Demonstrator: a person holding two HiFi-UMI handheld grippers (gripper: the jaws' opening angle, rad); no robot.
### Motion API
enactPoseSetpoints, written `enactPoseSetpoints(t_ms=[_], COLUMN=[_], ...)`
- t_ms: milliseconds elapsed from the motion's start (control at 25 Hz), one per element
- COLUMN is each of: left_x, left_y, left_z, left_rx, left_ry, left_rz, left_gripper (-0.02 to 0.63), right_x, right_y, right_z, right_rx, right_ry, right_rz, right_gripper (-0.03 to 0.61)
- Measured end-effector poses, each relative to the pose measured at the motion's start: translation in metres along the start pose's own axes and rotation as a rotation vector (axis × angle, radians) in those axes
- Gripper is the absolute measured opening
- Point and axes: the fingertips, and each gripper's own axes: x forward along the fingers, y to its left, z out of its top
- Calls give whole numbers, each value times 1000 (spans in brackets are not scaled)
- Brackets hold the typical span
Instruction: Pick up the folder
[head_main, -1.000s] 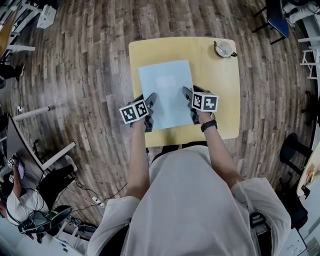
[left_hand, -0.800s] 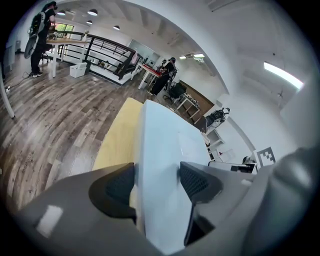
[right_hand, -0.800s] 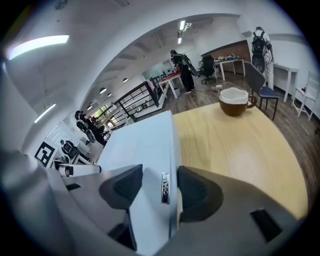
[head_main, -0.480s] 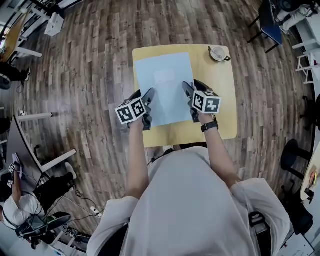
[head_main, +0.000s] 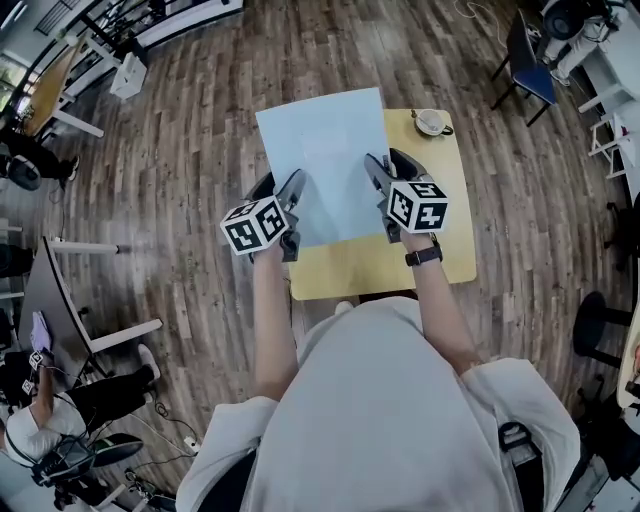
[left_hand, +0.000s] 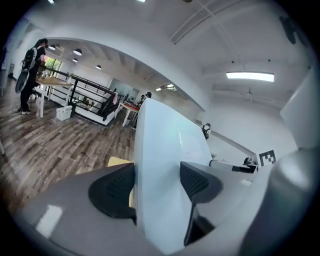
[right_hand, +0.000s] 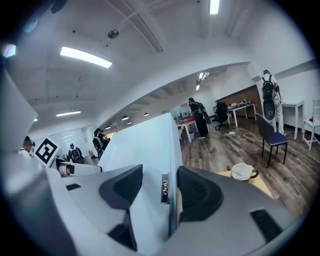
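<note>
Yellow desk (head_main: 440, 255) below: left hand-held gripper (head_main: 291, 205) and right hand-held gripper (head_main: 377, 190) each pinch a near side edge of the folder (head_main: 325, 150). It hangs raised between them, equally near both, long axis running away; a cup (head_main: 431, 122) sits far right.

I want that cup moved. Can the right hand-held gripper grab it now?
Probably not: the right hand-held gripper is shut on the folder, so it has no free jaws for the cup.

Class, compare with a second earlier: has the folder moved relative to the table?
Yes. Earlier the folder lay wholly within the table top; now it is raised and its far edge juts beyond the table's far left corner.
</note>
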Motion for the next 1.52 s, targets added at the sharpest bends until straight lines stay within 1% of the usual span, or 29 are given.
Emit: enactPoseSetpoints(t_ms=[120,240,440,720,1000,1240,1520], left_x=[-19,-37,-65,-92,-116,-132,-134], left_y=[-14,-27,-46,-63,-88,-99,-102], left_z=[29,53,79,102,129,138,130], left_rx=[86,135,163,191,239,289,292], left_ry=[-48,-100,-194,-279,-363,-403,-392], left_rz=[10,15,7,-29,-62,-62,-51], left_gripper=[293,293,293,293,293,293,293], right_x=[-12,-25,-47,-72,-100,-115,-119], right_y=[13,27,46,68,84,94,93], right_z=[21,44,77,111,146,157,150], right_rx=[10,7,-43,-120,-167,-214,-219], right_ry=[-65,-116,-188,-272,-358,-391,-379], right_rz=[21,33,39,31,30,23,22], right_gripper=[232,232,232,232,232,231,230])
